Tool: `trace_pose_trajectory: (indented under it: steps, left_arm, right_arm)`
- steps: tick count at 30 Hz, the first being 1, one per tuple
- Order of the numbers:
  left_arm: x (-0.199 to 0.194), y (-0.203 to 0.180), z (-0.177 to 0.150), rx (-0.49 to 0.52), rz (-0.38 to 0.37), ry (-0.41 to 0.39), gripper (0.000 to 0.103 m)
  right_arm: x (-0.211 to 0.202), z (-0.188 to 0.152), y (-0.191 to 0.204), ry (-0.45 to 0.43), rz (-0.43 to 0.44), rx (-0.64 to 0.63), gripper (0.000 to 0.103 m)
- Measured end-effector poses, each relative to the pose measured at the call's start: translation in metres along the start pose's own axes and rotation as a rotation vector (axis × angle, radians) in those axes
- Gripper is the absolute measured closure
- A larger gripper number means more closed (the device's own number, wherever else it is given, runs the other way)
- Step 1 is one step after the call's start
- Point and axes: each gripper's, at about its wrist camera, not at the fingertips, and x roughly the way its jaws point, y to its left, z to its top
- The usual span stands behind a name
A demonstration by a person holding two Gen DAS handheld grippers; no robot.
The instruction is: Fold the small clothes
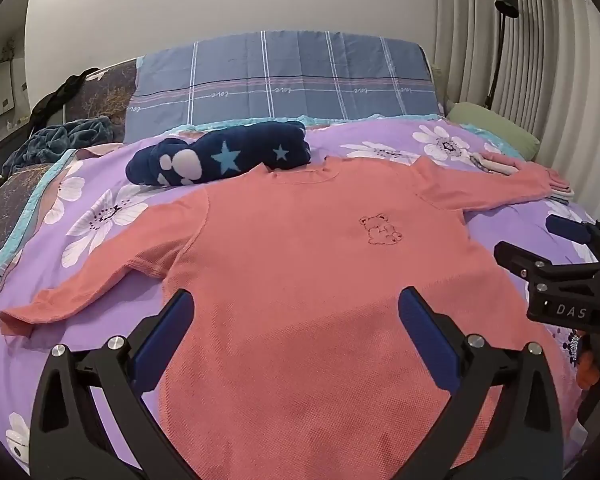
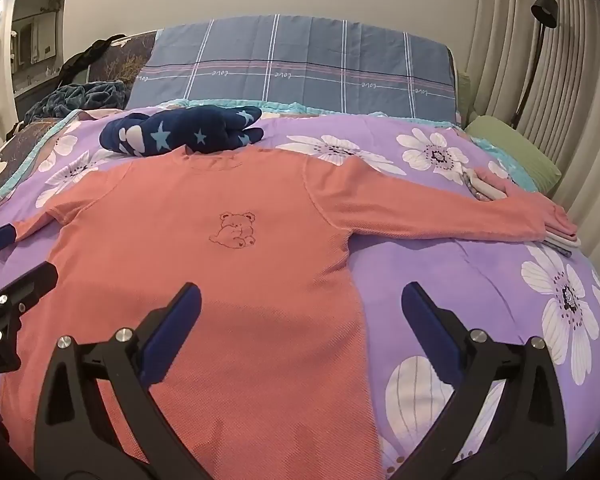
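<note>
While the pink shirt [image 1: 300, 264] lies flat on the purple floral bedspread [image 2: 480, 280], sleeves out, both tools hover over its hem: left gripper [image 1: 296, 320] spread wide, right gripper [image 2: 300, 312] spread too, straddling the shirt's right edge, nothing pinched.

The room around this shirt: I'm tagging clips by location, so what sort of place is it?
Most likely a bedroom. The pink shirt lies on a bed with a purple floral cover, a blue plaid pillow sits at its head, and pleated curtains hang alongside.
</note>
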Motion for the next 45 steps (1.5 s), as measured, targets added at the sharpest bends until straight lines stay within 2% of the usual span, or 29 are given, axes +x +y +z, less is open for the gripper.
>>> trace_pose_trajectory:
  steps: [6,19,45]
  left_arm:
    - [-0.001,0.003,0.009,0.024,0.013,-0.003,0.001]
    - [-0.002,-0.010,0.005,0.066,0.028,0.007,0.001]
    - [0.000,-0.008,-0.001,0.059,0.036,0.019,0.001]
  right_arm:
    - [-0.002,-0.002,0.001,-0.007,-0.003,-0.011,0.002]
    - [-0.001,-0.003,0.007,0.005,0.052,-0.006,0.002]
    - [0.001,-0.008,0.012,0.019,0.068,-0.019,0.002]
